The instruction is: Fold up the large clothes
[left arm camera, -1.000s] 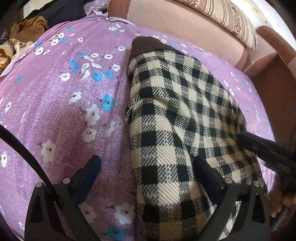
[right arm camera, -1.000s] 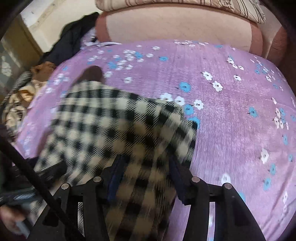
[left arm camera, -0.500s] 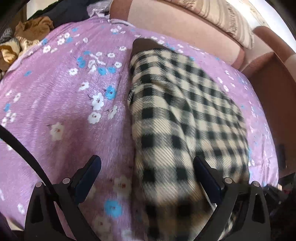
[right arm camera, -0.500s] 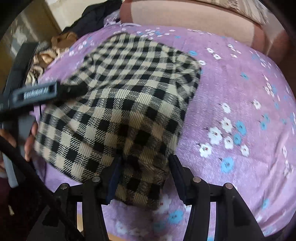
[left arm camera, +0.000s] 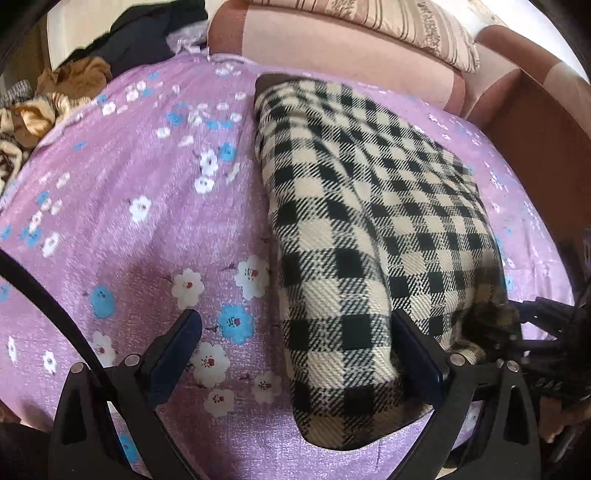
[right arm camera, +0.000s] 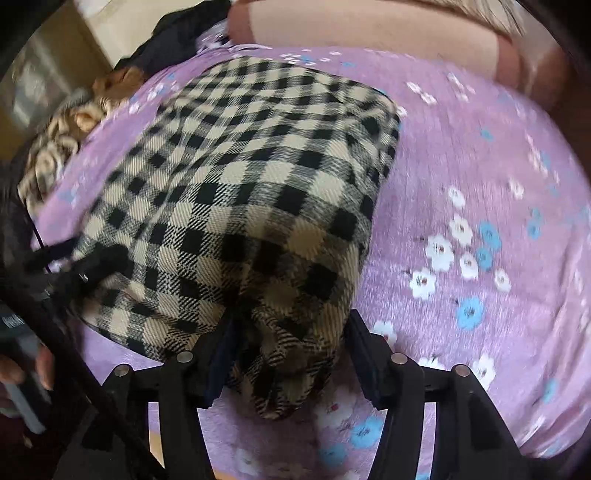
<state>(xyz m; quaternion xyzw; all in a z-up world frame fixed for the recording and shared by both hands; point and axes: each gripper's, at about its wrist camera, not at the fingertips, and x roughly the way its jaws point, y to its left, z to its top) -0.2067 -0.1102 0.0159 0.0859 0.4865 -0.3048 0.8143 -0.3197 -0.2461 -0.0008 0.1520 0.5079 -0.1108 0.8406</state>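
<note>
A black-and-cream checked garment (left arm camera: 369, 229) lies folded into a thick oblong on a purple flowered bedspread (left arm camera: 122, 229). My left gripper (left arm camera: 295, 354) is wide open over its near left corner, with cloth against the right finger only. In the right wrist view the same garment (right arm camera: 251, 177) fills the middle. My right gripper (right arm camera: 288, 354) has its fingers partly apart around the bunched near end of the cloth, without pinching it. The right gripper also shows at the right edge of the left wrist view (left arm camera: 546, 332).
A pink sofa back (left arm camera: 351, 48) with a striped cushion (left arm camera: 417, 22) runs behind the bedspread. A pile of brown, beige and dark clothes (left arm camera: 55, 96) lies at the far left. The bedspread's near edge drops off just below the grippers.
Both grippers have drawn back toward the near edge of the garment. The right gripper's jaws have parted slightly around the bunched end. The garment lies flatter than a second ago.
</note>
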